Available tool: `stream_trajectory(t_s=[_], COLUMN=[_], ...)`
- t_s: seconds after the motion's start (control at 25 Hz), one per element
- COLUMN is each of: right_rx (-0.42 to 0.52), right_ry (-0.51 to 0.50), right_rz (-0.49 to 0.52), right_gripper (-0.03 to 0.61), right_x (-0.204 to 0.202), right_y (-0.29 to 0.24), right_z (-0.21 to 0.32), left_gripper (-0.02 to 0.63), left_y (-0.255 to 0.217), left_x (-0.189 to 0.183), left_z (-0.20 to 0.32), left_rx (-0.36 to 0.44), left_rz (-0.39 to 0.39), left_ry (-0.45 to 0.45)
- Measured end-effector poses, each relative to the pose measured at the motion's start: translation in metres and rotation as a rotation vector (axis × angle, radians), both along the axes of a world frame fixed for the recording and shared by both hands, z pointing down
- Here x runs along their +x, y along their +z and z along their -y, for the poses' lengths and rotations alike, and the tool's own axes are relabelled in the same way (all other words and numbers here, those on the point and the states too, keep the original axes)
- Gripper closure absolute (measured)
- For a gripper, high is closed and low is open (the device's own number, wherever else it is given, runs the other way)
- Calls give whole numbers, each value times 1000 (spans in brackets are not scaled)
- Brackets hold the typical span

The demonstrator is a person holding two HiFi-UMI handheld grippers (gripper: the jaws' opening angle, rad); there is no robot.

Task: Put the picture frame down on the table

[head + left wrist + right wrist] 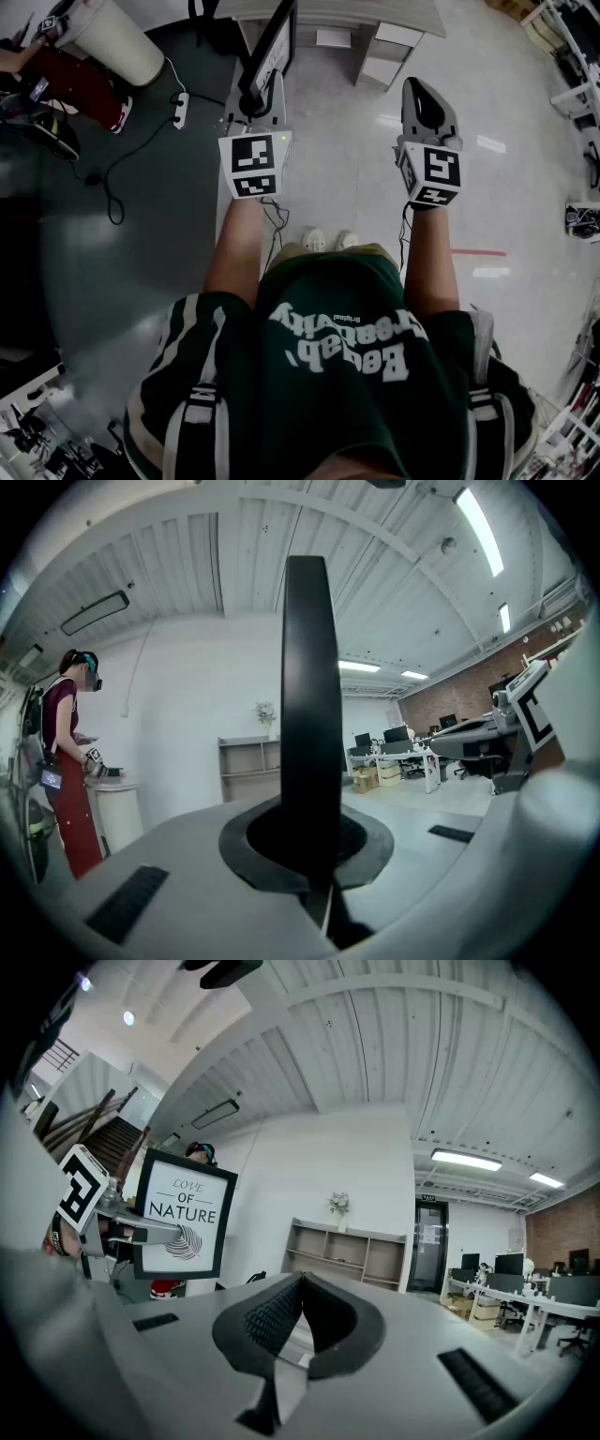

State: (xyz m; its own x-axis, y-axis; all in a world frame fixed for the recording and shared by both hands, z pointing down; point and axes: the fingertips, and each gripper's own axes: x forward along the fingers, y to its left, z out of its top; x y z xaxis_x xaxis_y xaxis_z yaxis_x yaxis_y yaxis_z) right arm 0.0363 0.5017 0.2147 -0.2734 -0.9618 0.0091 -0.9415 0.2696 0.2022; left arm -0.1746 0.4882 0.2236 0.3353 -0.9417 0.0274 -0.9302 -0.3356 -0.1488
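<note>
A person stands on a pale, glossy floor, seen from above, with a claw in each hand held out in front at about the same height.

The left claw (258,98) grips the picture frame (272,52) by its lower edge, so the frame stands upright and edge-on above it. This looks like a carrying hold that keeps the glass clear of the body. In the left gripper view the frame is a tall black bar rising from between the pads, which are open only as wide as the frame's thickness and press on both faces. From the right gripper view the frame's front shows: a black border around a white print reading "LOVE OF NATURE" with a feather drawing.

The right claw (427,98) holds nothing. Its dark pads meet at the tip, pressed fully together, and it hangs well apart from the frame.

The frame is in mid-air, not yet set down. A grey surface that is probably the bench (394,14) lies just ahead of the left claw, so the frame likely needs to go forward and down.
</note>
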Motion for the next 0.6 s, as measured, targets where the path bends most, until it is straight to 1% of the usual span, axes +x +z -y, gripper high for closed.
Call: stream_trajectory(t_s=[0.24,0.4,0.6], right_rx=[-19,0,9], right_ry=[23,13,18], right_rz=[0,28,32], right_gripper=[545,545,545], right_x=[-2,-6,-8], right_y=[2,-5,-5], right_z=[-10,-13,-16], left_gripper=[586,586,586], left_y=[-6,-9,-12], left_x=[-10,-9,-9], left_z=[-14,-18,-21], left_rx=[18,17,19], left_rz=[-9,-30,-37], left_ry=[11,24,38])
